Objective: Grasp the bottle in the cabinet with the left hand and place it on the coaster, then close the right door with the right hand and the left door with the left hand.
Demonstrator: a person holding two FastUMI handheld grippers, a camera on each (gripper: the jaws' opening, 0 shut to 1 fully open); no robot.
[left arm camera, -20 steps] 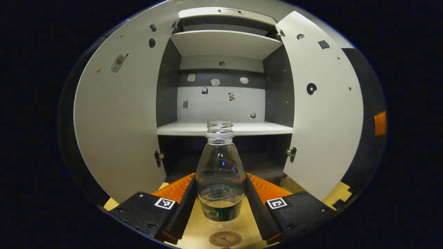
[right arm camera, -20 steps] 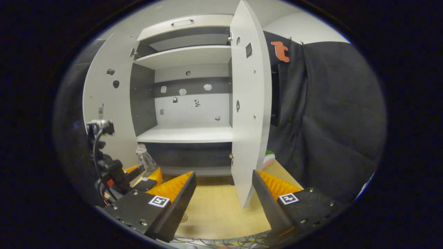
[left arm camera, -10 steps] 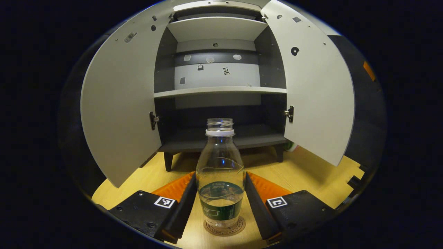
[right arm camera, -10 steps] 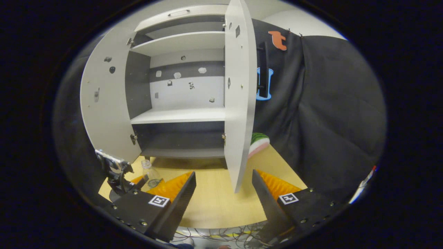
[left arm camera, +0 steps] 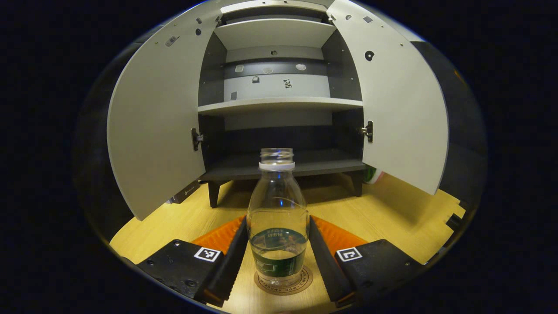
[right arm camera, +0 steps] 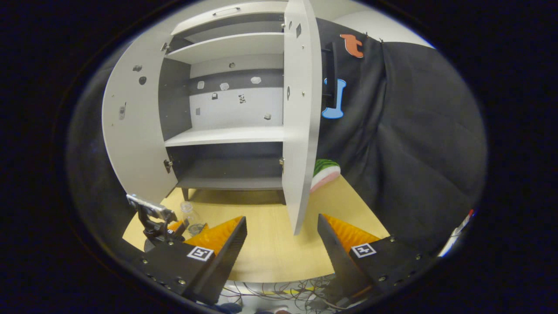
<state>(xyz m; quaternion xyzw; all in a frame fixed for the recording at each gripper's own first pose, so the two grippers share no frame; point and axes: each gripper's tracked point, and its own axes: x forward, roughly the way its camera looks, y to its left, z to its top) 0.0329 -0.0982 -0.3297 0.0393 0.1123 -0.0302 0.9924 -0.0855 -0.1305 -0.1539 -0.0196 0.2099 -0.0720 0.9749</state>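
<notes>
In the left gripper view, the left gripper sits at 6 o'clock with its two fingers pressed against either side of the bottle, so its jaws are clamped on it. The bottle is clear, uncapped and upright, with a dark band around its lower half and a little liquid inside. Its base appears to rest on the round coaster, which lies on the wooden table. Beyond it, toward 12 o'clock, stands the cabinet, with its left door swung out at 9 o'clock and its right door swung out at 3 o'clock; both are wide open and the shelves inside are bare. In the right gripper view, the right gripper hangs above the table with its jaws spread apart and nothing between them. The edge of the right door stands just past the fingers, toward 12 o'clock. At 8 o'clock the left gripper shows small around the bottle. A watermelon-slice toy lies at the cabinet's right foot, against the booth cloth.
</notes>
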